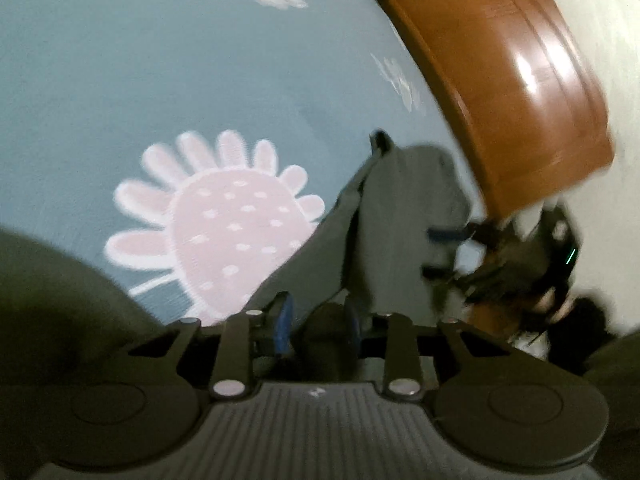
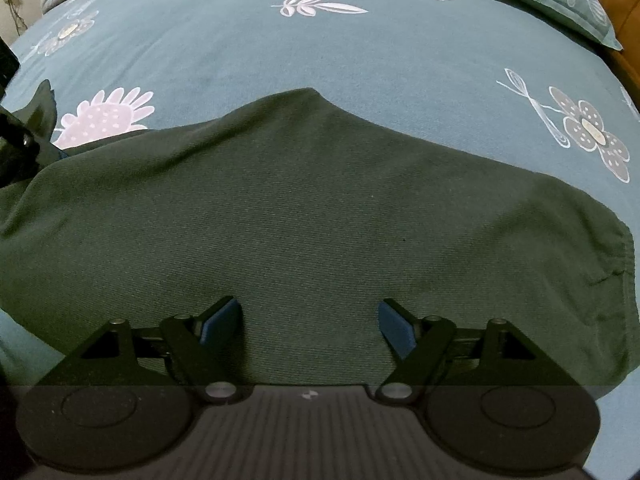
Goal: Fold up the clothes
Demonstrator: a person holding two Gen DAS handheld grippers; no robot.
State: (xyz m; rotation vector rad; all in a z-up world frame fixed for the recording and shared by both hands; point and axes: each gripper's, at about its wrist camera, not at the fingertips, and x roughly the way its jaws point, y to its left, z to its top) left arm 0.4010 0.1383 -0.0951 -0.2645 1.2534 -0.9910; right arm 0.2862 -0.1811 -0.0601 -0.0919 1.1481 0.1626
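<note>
The dark green garment [image 2: 304,216] fills the middle of the right view, spread on the bed [image 2: 320,48]. It looks soft, limp twill, best taken at an edge. The left tongs [image 1: 318,322] pinch a lifted fold; the right tongs [image 2: 310,326] hang wide open, empty.

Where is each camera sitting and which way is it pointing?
Left wrist: on the left gripper, shut on the green garment, facing the bedsheet and wooden bed frame; right gripper visible.
Right wrist: on the right gripper, open, hovering over the garment on the bed.
Shared: garment, pink flower print.
</note>
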